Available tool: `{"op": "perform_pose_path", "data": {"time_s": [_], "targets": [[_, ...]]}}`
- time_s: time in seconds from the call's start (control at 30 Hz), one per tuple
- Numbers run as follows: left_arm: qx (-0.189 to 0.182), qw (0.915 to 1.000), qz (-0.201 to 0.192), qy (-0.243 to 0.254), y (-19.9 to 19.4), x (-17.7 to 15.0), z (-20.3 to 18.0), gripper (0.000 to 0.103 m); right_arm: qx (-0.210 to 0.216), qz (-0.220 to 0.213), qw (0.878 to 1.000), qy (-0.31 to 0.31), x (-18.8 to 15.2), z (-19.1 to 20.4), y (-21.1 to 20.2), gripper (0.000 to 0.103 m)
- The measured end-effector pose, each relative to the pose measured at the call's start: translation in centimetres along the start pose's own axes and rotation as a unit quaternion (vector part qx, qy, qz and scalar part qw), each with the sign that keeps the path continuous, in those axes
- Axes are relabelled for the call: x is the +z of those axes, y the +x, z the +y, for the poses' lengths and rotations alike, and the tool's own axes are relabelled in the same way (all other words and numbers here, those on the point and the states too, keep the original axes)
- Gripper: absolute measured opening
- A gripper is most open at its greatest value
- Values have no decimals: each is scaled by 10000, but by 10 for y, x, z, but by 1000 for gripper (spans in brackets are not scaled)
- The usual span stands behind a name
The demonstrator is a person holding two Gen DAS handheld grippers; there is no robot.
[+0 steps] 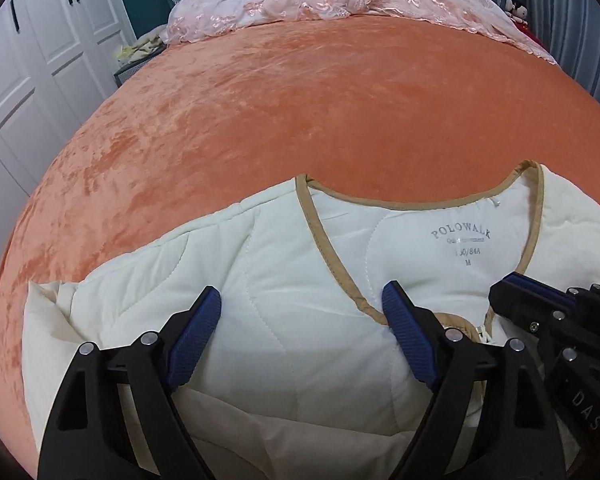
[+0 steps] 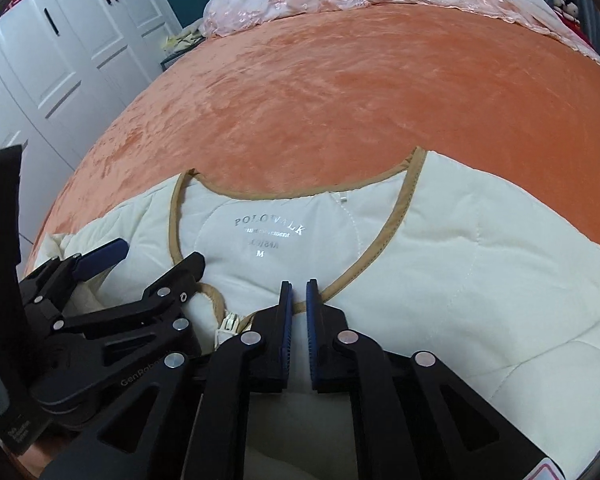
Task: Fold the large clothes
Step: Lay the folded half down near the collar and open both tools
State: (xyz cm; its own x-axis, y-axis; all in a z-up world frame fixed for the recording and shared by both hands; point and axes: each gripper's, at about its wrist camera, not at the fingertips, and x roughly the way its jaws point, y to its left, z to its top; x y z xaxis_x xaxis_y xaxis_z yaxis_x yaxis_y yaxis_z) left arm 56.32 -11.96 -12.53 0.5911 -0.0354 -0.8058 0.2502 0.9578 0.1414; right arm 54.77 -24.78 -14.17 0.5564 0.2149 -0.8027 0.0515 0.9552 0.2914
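While spread on orange bed (image 1: 300, 100), cream quilted jacket (image 1: 292, 280) lies front-up, neckline away | soft, puffy, light, likely slippery | left gripper (image 1: 302, 304) fingers wide apart over left chest, holding nothing | right gripper (image 2: 299, 300) fingers together at tan neckline trim (image 2: 380, 248), pinch unclear | best hold: trim or shoulder seam.

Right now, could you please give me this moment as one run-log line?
garment: cream jacket flat on orange bed | left gripper: open above jacket | right gripper: shut at neckline trim
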Motion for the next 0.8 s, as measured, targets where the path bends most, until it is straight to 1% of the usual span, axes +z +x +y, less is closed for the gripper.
{"op": "perform_pose_path", "data": {"time_s": [0.03, 0.1, 0.17, 0.33, 0.6, 0.8], "targets": [[18, 10000, -23, -26, 2, 0, 0, 83, 27, -34, 9999, 98, -1, -4, 3, 0], [26, 9999, -79, -116, 5, 0, 2, 86, 13, -135, 9994, 303, -1, -9, 8, 0], [30, 9997, -131, -184, 7, -1, 4, 88, -27, -271, 9989, 376, 0, -10, 10, 0], [149, 9992, -287, -233, 11, -2, 3, 90, -316, -508, 9979, 257, 0, -7, 11, 0], [371, 9975, -500, -343, 12, -4, 2, 92, -412, -733, 9962, 215, -1, -8, 12, 0], [583, 9954, -637, -424, 11, -5, 3, 92, -420, -752, 9960, 230, 0, -8, 16, 0]]}}
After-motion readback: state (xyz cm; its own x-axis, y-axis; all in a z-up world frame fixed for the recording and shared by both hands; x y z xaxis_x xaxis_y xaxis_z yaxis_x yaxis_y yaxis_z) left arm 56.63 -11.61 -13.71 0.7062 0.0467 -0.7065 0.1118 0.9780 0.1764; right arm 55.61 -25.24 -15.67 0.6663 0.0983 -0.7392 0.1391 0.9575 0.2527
